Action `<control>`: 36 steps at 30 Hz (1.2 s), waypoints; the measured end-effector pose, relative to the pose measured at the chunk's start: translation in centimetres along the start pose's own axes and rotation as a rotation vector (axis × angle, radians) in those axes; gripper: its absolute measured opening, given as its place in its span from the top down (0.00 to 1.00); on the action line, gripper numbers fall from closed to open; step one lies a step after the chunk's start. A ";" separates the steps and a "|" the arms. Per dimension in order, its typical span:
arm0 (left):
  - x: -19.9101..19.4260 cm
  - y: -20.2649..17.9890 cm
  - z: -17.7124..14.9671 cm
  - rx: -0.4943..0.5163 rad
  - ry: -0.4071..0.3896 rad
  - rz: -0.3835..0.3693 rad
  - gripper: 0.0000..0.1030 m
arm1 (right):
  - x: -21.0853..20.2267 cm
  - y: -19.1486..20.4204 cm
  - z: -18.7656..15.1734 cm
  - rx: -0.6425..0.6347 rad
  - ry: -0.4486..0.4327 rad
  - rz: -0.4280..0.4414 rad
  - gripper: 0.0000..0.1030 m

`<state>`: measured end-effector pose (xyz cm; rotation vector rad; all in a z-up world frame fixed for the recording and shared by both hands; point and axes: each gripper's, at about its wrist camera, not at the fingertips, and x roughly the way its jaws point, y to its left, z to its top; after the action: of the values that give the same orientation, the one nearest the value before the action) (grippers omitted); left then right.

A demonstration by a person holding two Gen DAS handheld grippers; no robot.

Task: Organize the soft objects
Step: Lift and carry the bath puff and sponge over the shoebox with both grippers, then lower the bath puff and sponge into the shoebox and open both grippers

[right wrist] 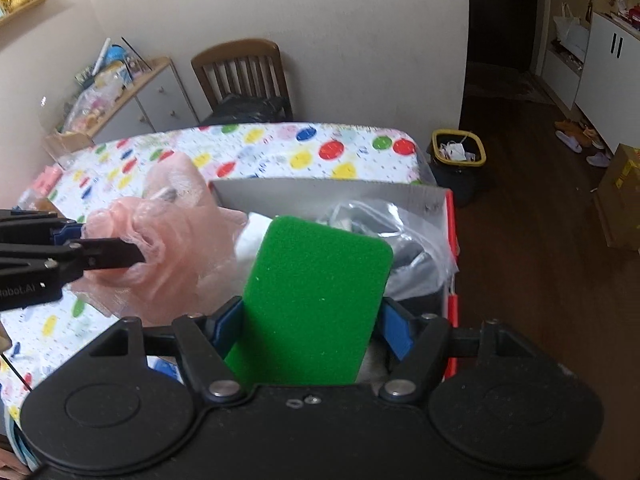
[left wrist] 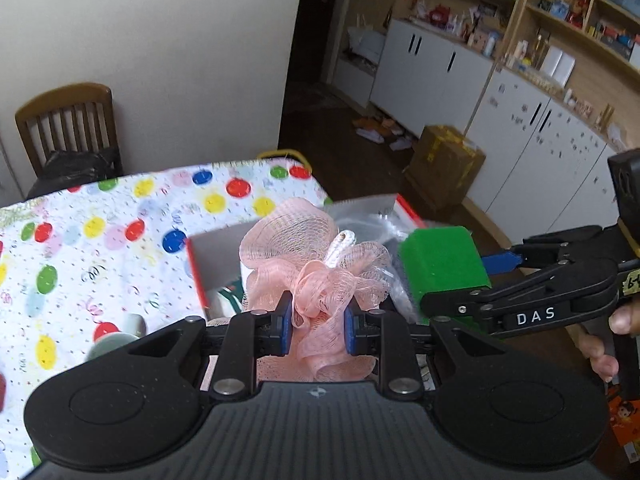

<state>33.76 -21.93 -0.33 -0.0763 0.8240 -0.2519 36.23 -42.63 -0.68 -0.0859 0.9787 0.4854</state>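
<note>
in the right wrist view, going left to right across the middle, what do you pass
left tool → pink mesh bath puff → green sponge → clear plastic bag → red box edge → dark wood floor

Your left tongs (left wrist: pixel 318 320) are pinched on the pink mesh bath pouf (left wrist: pixel 312 264), blue pads pressing in from both sides. Your right tongs (right wrist: pixel 310 328) clamp the green sponge (right wrist: pixel 316 300), which stands up between the blue pads. Your right hand (left wrist: pixel 612 336) shows in the left wrist view, fingers curled around the handle.
</note>
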 end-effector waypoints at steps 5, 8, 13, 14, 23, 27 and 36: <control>2.9 -1.4 0.0 0.004 0.027 0.032 0.77 | 1.8 -0.6 -0.6 -0.023 0.025 -0.009 0.31; 4.0 -1.8 0.1 0.008 0.022 0.051 0.77 | 2.7 -0.7 -0.7 -0.032 0.034 -0.019 0.31; 6.1 -2.2 0.2 0.030 0.029 0.071 0.77 | 3.9 -0.8 -1.2 -0.032 0.041 -0.030 0.31; 6.4 -2.2 0.2 0.028 0.035 0.076 0.77 | 4.0 -0.9 -1.2 -0.033 0.041 -0.031 0.31; 9.0 -0.6 0.0 -0.043 0.116 0.074 0.77 | 4.4 -1.5 -1.2 -0.013 0.033 -0.016 0.29; 9.3 -0.3 -0.2 -0.052 0.115 0.080 0.76 | 4.3 -1.6 -1.0 -0.003 0.029 -0.007 0.27; 8.0 -0.1 -0.1 -0.053 0.061 0.046 0.46 | 2.8 -1.4 -0.5 0.009 0.000 0.005 0.23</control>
<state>38.87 -24.05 -6.14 -0.1000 0.8926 -0.1896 37.76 -43.05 -3.46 -0.0749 0.9814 0.4855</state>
